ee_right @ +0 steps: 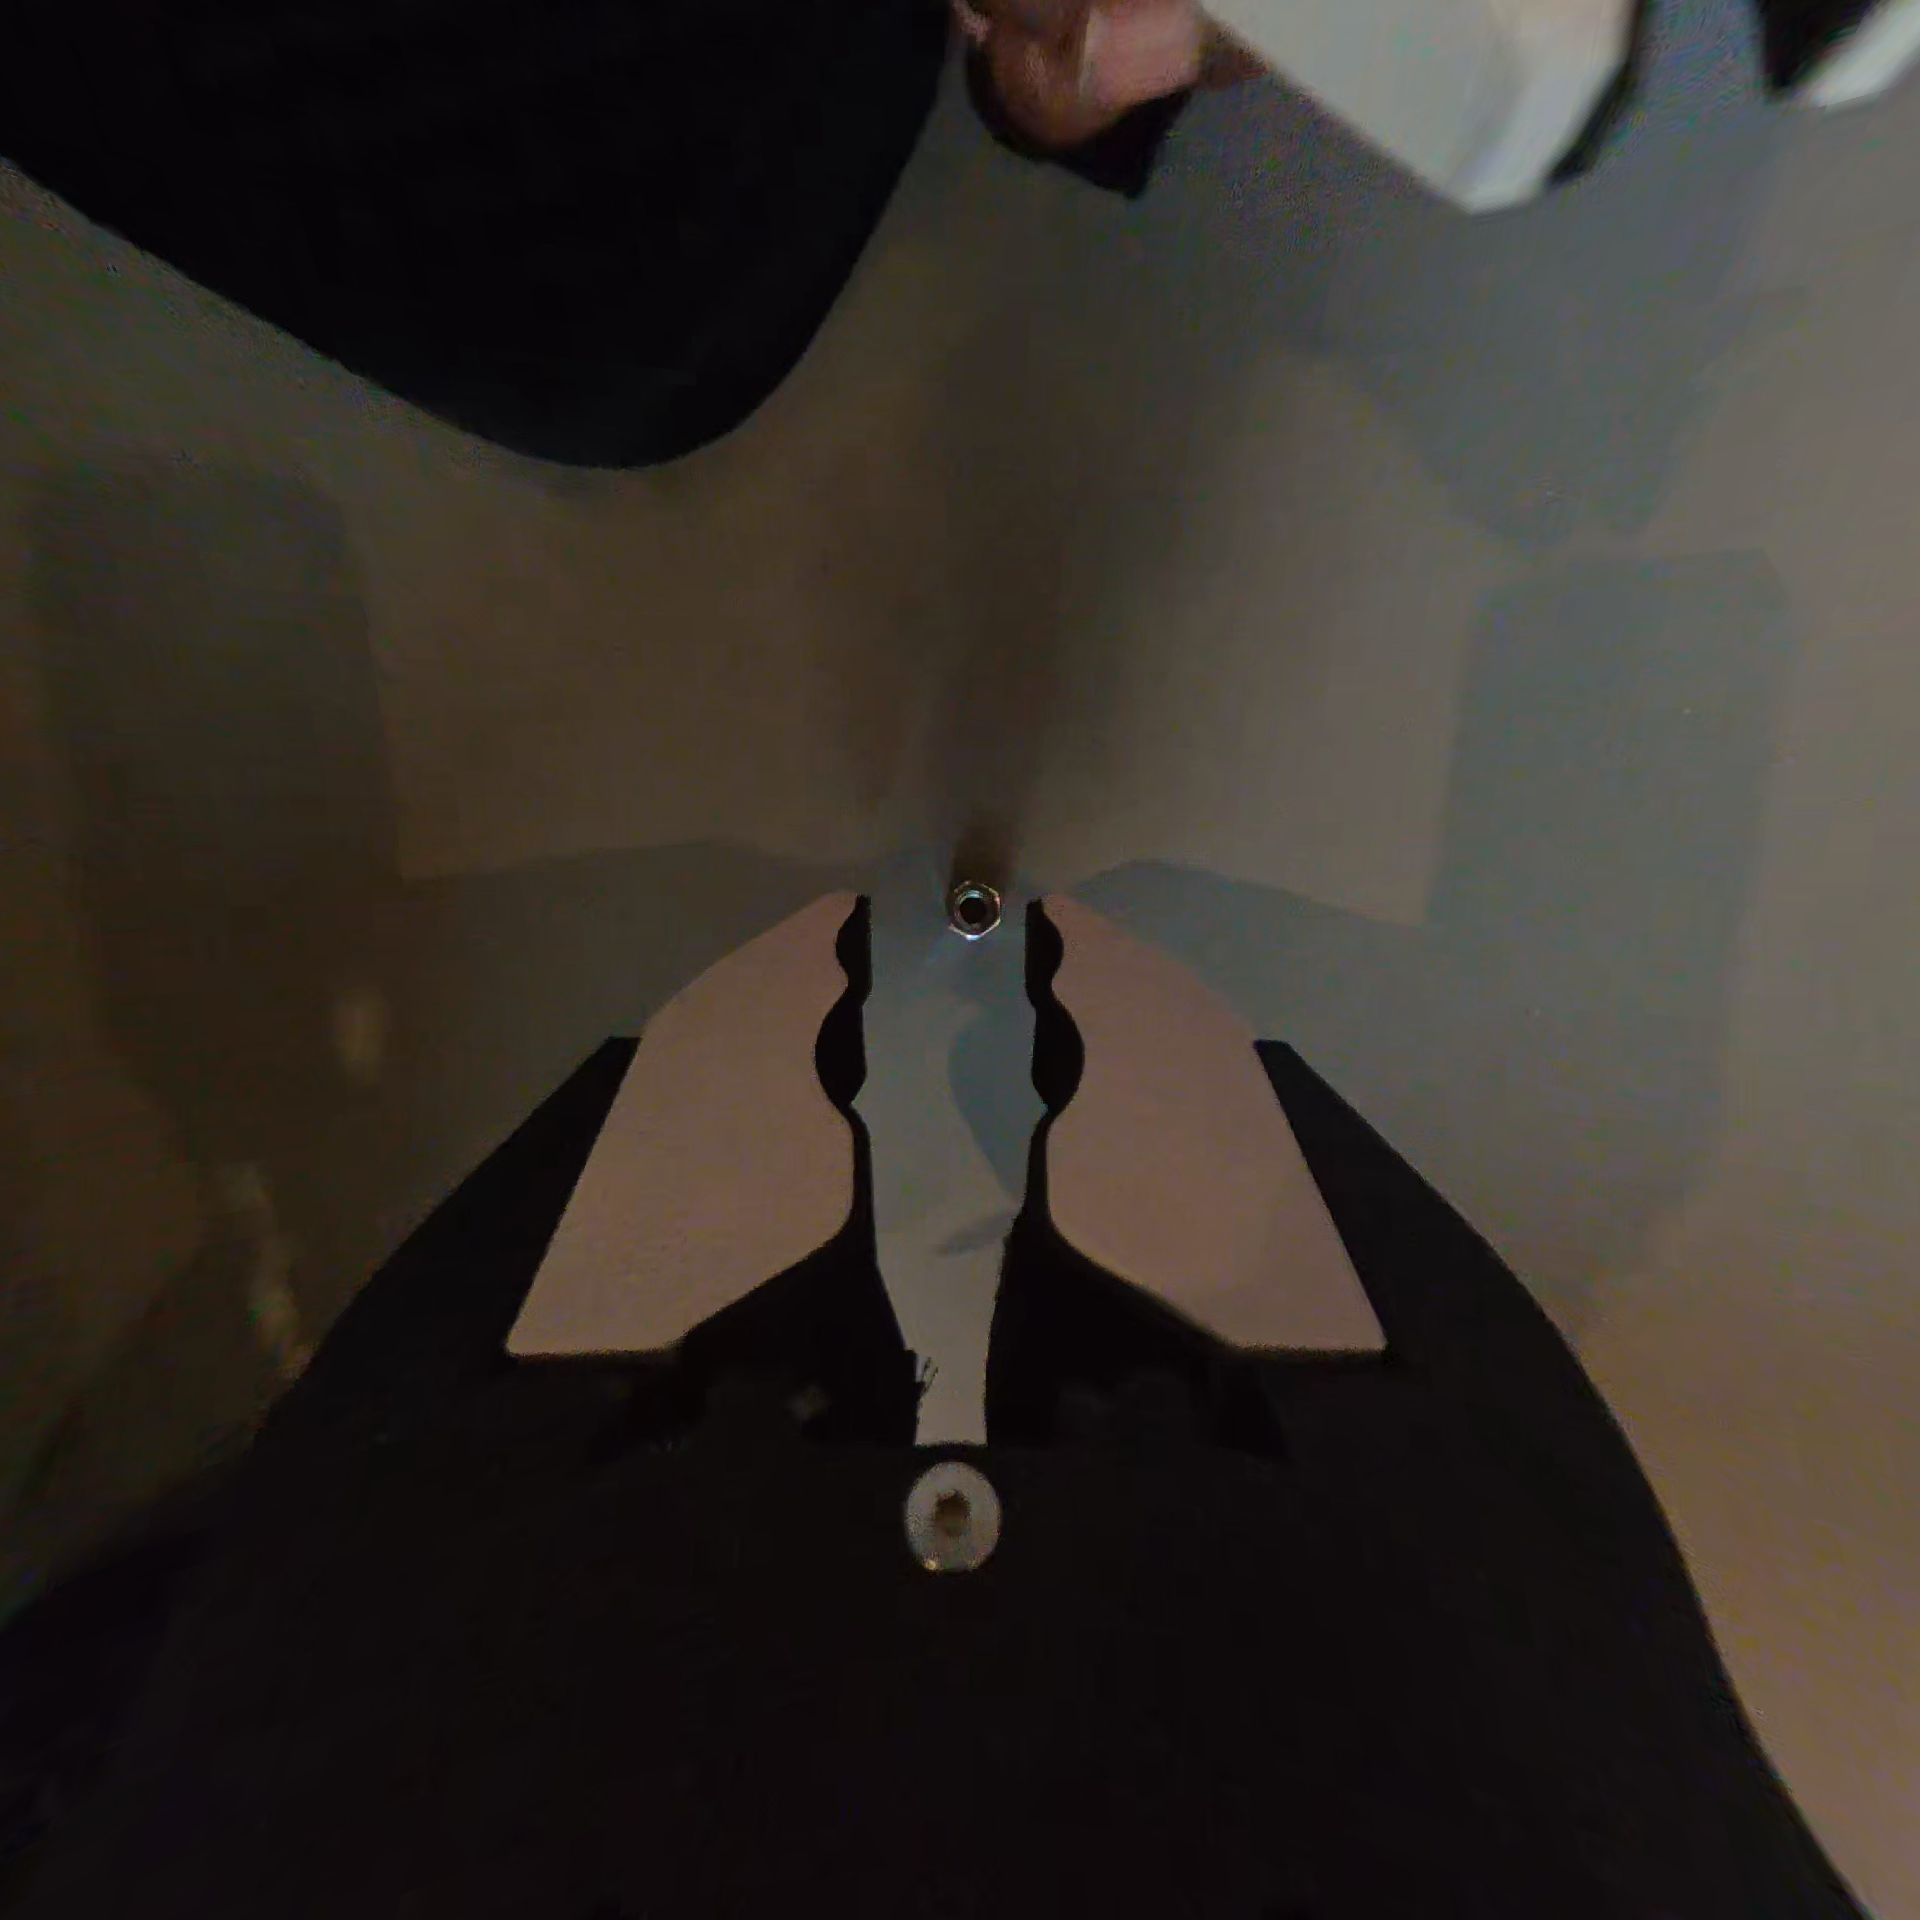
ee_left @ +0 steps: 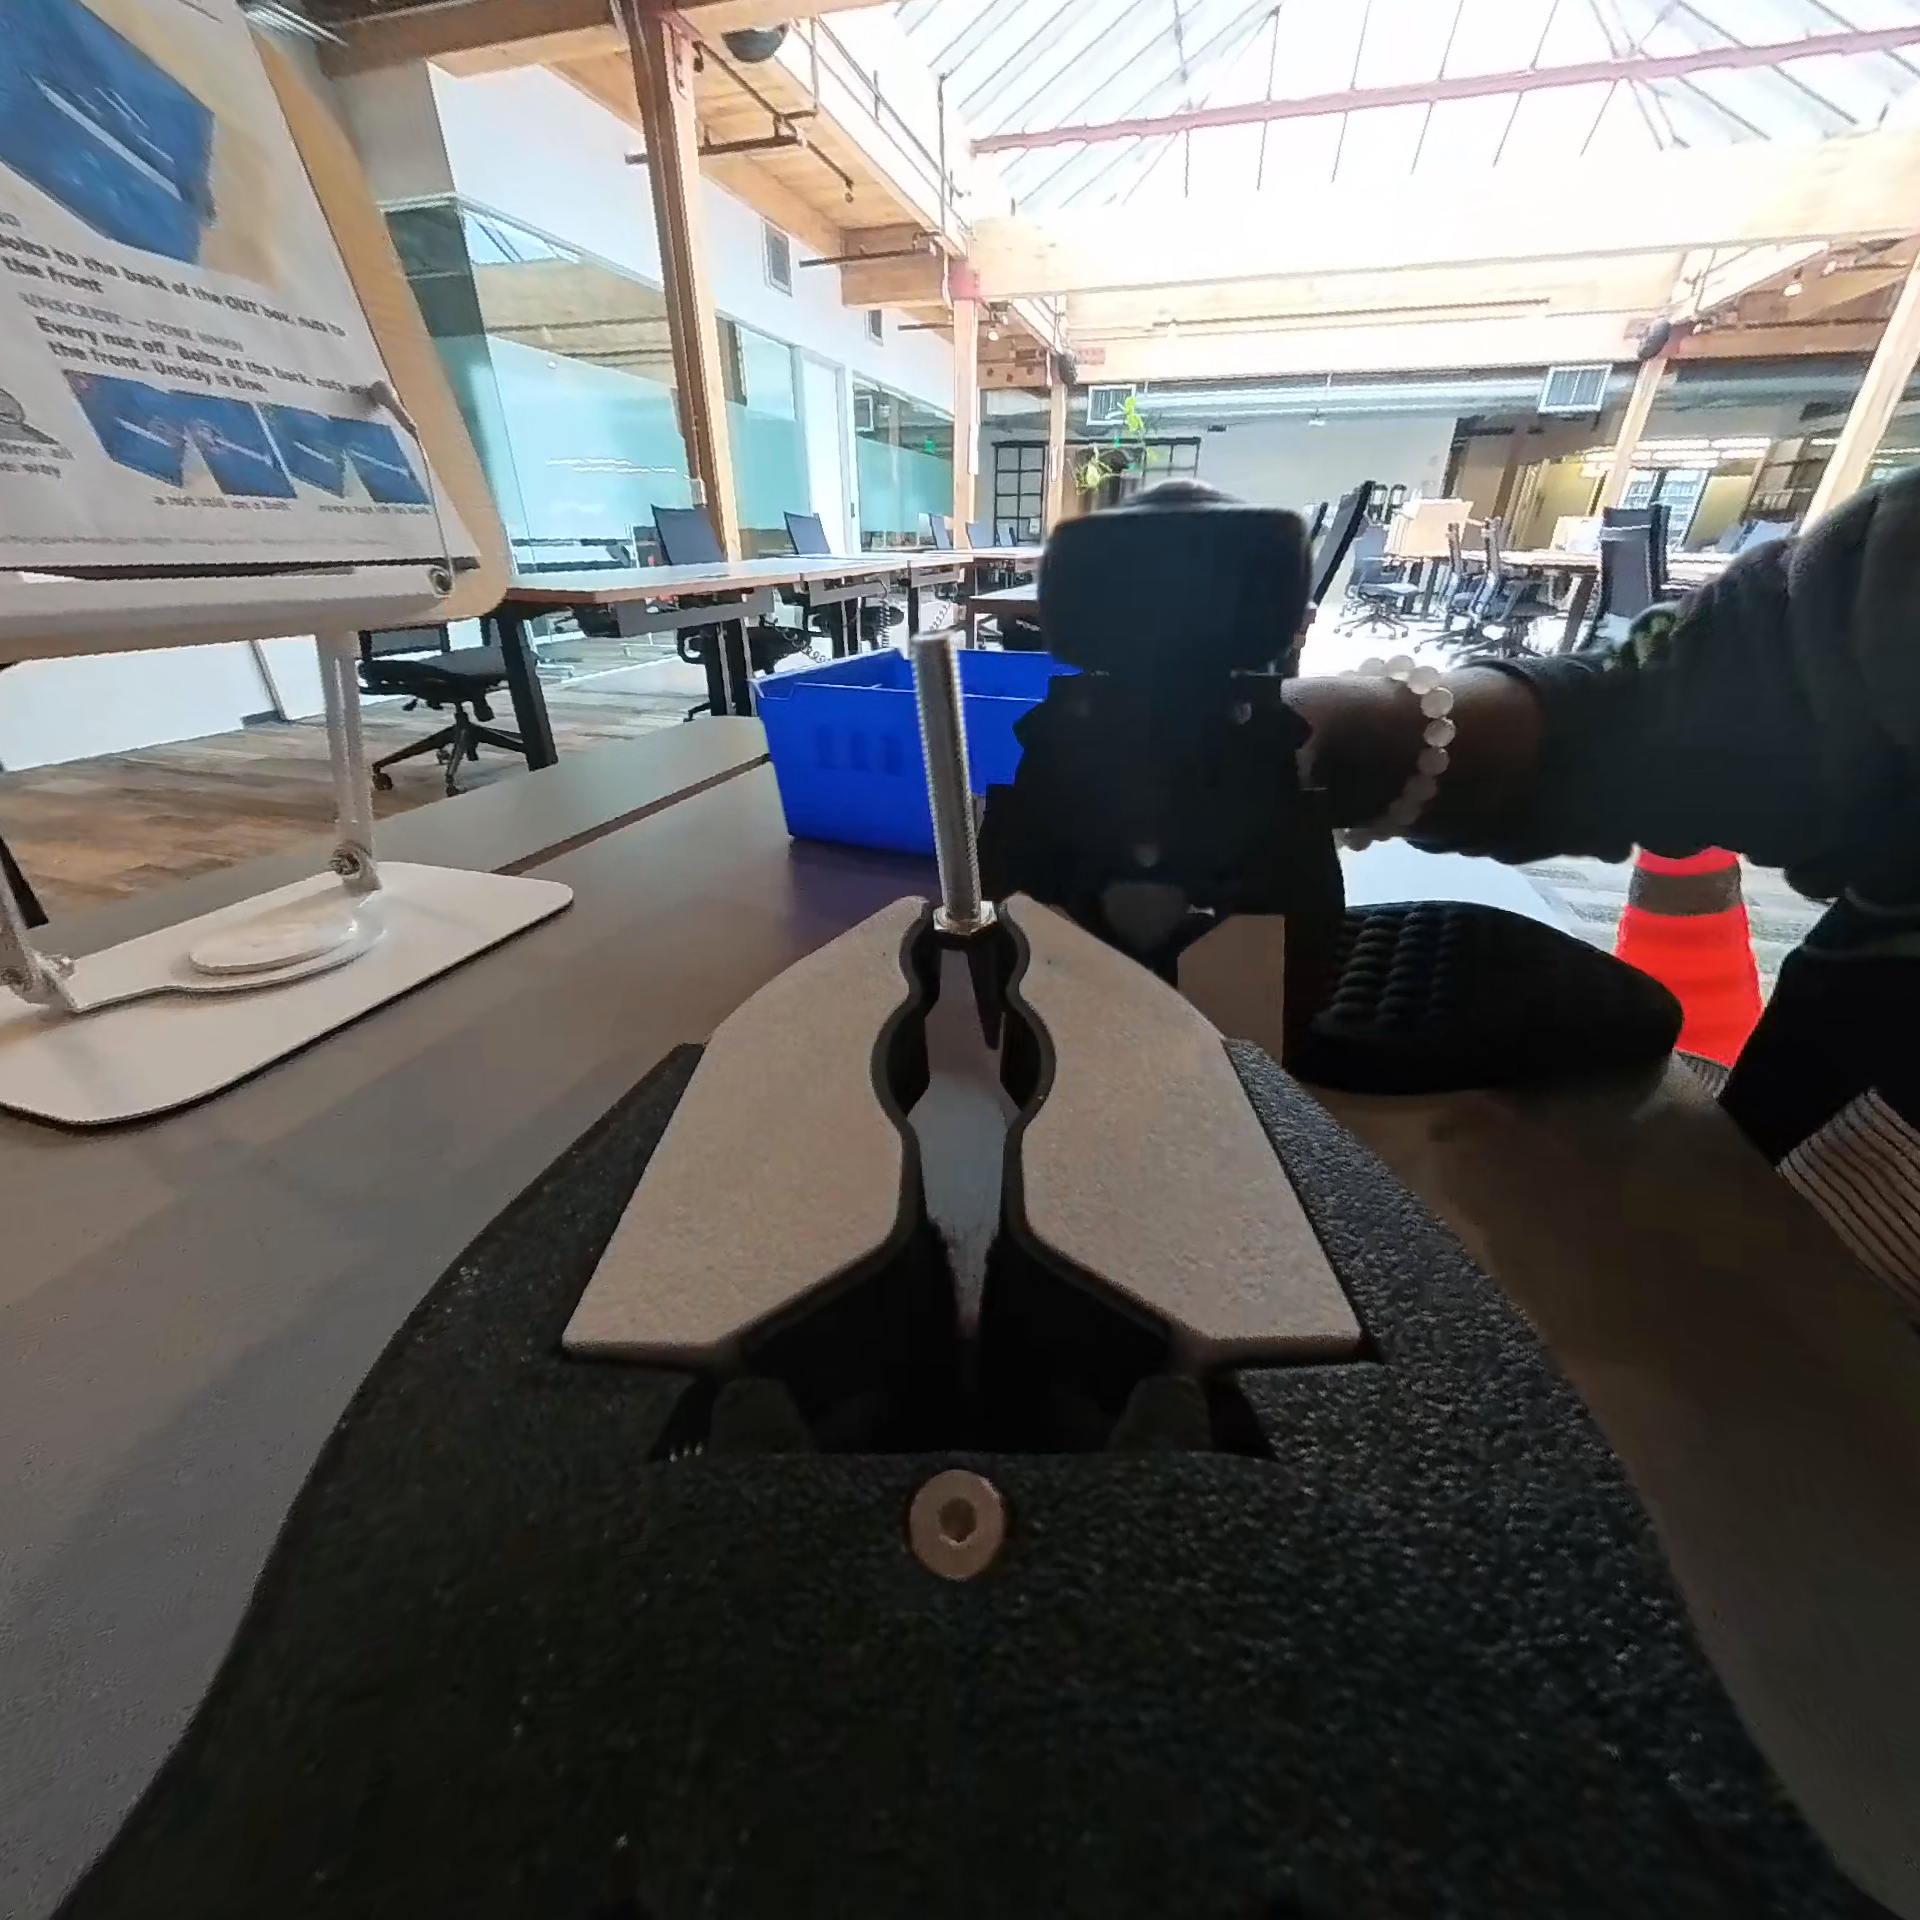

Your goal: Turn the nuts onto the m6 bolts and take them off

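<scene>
In the left wrist view my left gripper (ee_left: 963, 920) is shut on the hex head of a long silver bolt (ee_left: 948, 769). The bolt stands upright above the fingertips, its threaded shank bare. The right gripper (ee_left: 1174, 748) shows just behind the bolt, held by a hand and pointing down at the dark table (ee_left: 520, 1091). In the right wrist view my right gripper (ee_right: 948, 914) is open and looks straight down on the table (ee_right: 1143, 675). A small silver nut (ee_right: 974, 910) lies flat on the table between the fingertips. A gap shows on both sides of the nut.
A blue bin (ee_left: 862, 748) stands behind the bolt. A white stand (ee_left: 281, 956) with an instruction sheet (ee_left: 187, 312) is at the left. A black textured pad (ee_left: 1475, 997) lies at the right and also shows in the right wrist view (ee_right: 468, 229). An orange cone (ee_left: 1688, 956) stands beyond it. The tips of one gripper are about 12 cm away from the tips of the other.
</scene>
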